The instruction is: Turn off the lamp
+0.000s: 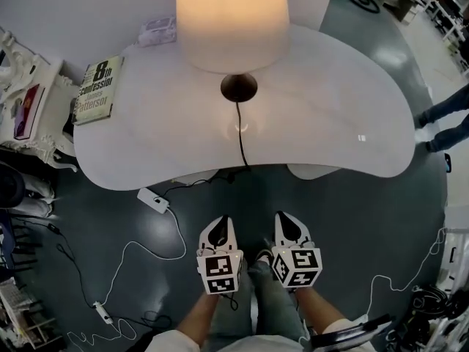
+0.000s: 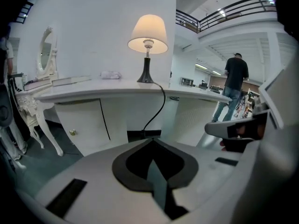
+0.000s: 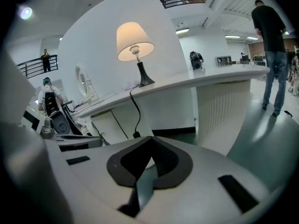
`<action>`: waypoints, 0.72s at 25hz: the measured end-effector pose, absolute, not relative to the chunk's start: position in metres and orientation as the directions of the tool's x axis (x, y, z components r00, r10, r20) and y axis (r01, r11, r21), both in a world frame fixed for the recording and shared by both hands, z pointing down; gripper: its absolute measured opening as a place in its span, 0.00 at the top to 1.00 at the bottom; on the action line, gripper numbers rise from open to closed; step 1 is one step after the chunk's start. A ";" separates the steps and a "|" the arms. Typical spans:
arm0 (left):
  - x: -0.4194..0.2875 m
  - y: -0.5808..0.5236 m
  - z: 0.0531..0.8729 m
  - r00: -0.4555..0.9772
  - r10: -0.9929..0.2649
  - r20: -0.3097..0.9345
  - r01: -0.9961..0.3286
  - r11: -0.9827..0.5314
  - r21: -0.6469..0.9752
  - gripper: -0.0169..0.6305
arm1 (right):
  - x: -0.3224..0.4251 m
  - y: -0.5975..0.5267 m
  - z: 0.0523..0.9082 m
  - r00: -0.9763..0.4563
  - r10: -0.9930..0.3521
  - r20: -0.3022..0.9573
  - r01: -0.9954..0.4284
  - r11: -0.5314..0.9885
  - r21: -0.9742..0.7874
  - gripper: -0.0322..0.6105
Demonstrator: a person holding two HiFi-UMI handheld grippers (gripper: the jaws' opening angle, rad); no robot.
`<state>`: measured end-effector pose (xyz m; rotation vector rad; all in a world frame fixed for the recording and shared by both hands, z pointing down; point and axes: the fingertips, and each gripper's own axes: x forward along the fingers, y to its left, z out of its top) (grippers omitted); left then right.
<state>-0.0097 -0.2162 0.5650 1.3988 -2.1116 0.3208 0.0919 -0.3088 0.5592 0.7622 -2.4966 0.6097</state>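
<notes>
Head view, top: the lamp [image 1: 231,20] looks tippy, so we'd hold its base [image 1: 239,86]. The left tongs [image 1: 220,223] and right tongs [image 1: 287,219] are pressed together.

The lamp [image 1: 231,20] is seen switched on, its cream shade [image 2: 148,31] glowing warmly. It is stood upright on the white tabletop [image 1: 330,116], carried on a slim stem and a dark flared base [image 1: 239,87]. A black cord [image 1: 240,134] is led from the base across the tabletop and down over its front edge.

A book [image 1: 99,90] lies on the white table [image 1: 330,116] (left end); a person [image 1: 445,117] stands off its right end.
</notes>
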 end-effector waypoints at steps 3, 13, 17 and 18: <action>-0.023 -0.225 0.594 -0.309 -0.766 0.563 -0.885 0.449 0.125 0.96 | 0.087 -0.324 0.595 -0.744 -0.425 0.516 -0.618 0.730 -0.291 0.95; -0.051 -0.248 0.674 -0.397 -0.810 0.431 -0.887 0.460 0.047 0.96 | 0.073 -0.356 0.715 -0.763 -0.461 0.453 -0.627 0.699 -0.344 0.95; -0.056 -0.258 0.682 -0.391 -0.828 0.401 -0.901 0.434 0.017 0.96 | 0.070 -0.356 0.738 -0.767 -0.456 0.450 -0.625 0.689 -0.367 0.95; -0.057 -0.259 0.684 -0.392 -0.830 0.397 -0.901 0.433 0.016 0.96 | 0.070 -0.354 0.742 -0.768 -0.454 0.452 -0.625 0.687 -0.371 0.95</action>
